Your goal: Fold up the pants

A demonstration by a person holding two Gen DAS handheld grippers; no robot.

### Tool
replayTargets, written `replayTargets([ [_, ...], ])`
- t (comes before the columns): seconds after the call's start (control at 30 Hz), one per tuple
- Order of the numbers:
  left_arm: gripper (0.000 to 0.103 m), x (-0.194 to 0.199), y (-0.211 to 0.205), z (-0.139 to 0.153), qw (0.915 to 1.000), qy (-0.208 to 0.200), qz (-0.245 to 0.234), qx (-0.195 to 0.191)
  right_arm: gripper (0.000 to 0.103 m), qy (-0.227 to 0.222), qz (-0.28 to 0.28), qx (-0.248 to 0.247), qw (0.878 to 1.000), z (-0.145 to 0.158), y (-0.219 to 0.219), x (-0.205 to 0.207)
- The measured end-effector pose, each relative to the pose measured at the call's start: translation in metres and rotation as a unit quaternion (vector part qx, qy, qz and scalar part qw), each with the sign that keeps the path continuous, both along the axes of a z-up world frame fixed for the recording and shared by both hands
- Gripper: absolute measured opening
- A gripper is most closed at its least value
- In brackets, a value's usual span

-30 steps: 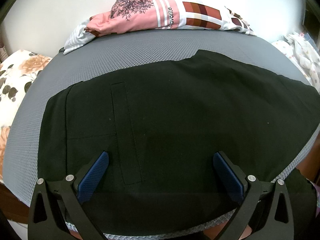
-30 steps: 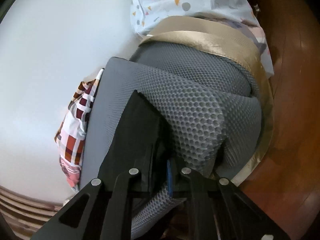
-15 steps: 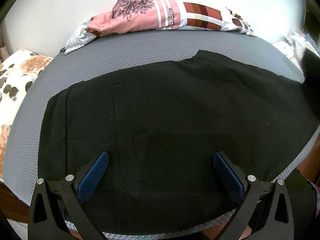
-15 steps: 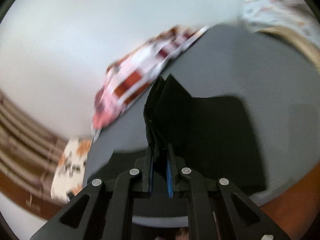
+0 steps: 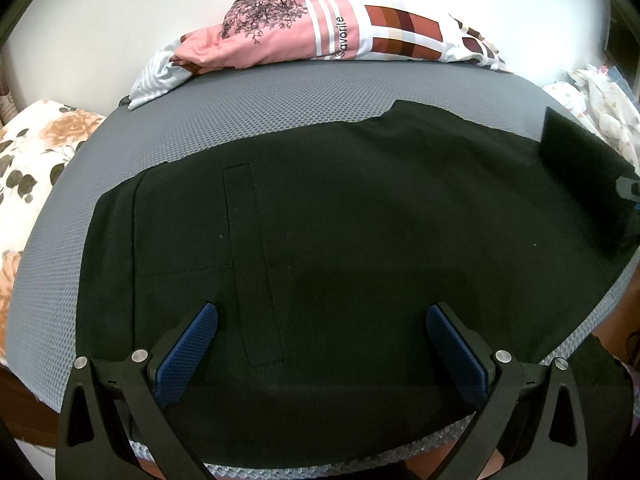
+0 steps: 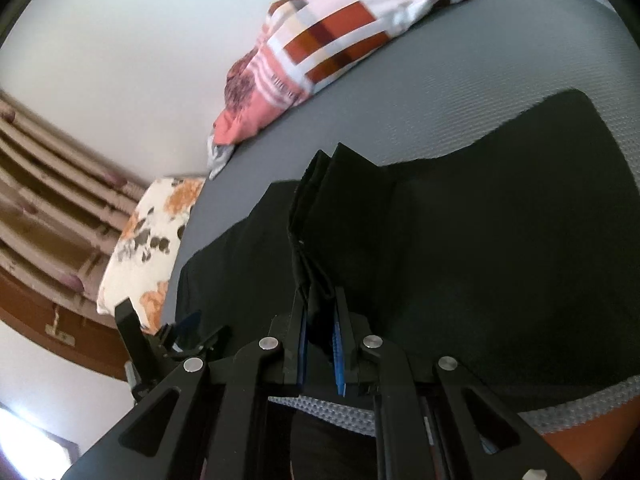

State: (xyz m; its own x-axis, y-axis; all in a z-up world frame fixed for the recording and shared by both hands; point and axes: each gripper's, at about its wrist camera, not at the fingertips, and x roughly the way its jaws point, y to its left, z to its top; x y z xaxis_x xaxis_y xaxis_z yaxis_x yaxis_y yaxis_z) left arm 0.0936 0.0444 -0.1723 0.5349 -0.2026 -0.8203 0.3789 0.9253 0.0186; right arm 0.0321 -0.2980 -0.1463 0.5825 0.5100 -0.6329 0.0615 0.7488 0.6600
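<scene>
Black pants (image 5: 360,248) lie flat on the grey mesh mattress (image 5: 248,108), long axis running left to right across it, near edge at the mattress's near rim. The waist end with a stitched pocket welt sits left; the leg end is lifted at the right. Left gripper (image 5: 322,344) hovers above the near edge of the pants, jaws spread wide, blue pads (image 5: 188,354) on either side of the welt area, nothing between them. Whether the pads touch the cloth cannot be told. Right gripper (image 6: 320,344), seen at the right edge of the left view, is clamped on the leg end, its jaws nearly closed on a bunched fold that stands up from the pads. From that grip the leg drapes down and rightward onto the spread fabric. Patterned pink bedding (image 5: 320,28) lies far, against the wall; a floral pillow (image 5: 28,160) at far left.
</scene>
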Motion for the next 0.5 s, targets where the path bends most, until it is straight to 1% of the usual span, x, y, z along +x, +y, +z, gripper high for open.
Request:
replayTargets([
  [0.2,0.103,0.0,0.0,0.0,1.0,0.0,0.0,0.0,0.011,0.004,0.02,0.002,1.0,-0.003,0.024,0.011],
  [0.3,0.103,-0.001,-0.001,0.0,1.0,0.0,0.001,0.0,0.012,0.006,0.032,-0.016,0.999,-0.007,0.036,0.018],
  [0.43,0.103,-0.001,-0.002,0.0,1.0,0.0,0.002,0.0,0.012,0.012,0.044,-0.023,0.999,-0.013,0.046,0.021],
  [0.5,0.103,-0.001,-0.002,0.0,1.0,0.0,0.002,0.0,0.012,0.009,0.052,-0.038,0.998,-0.012,0.051,0.022],
])
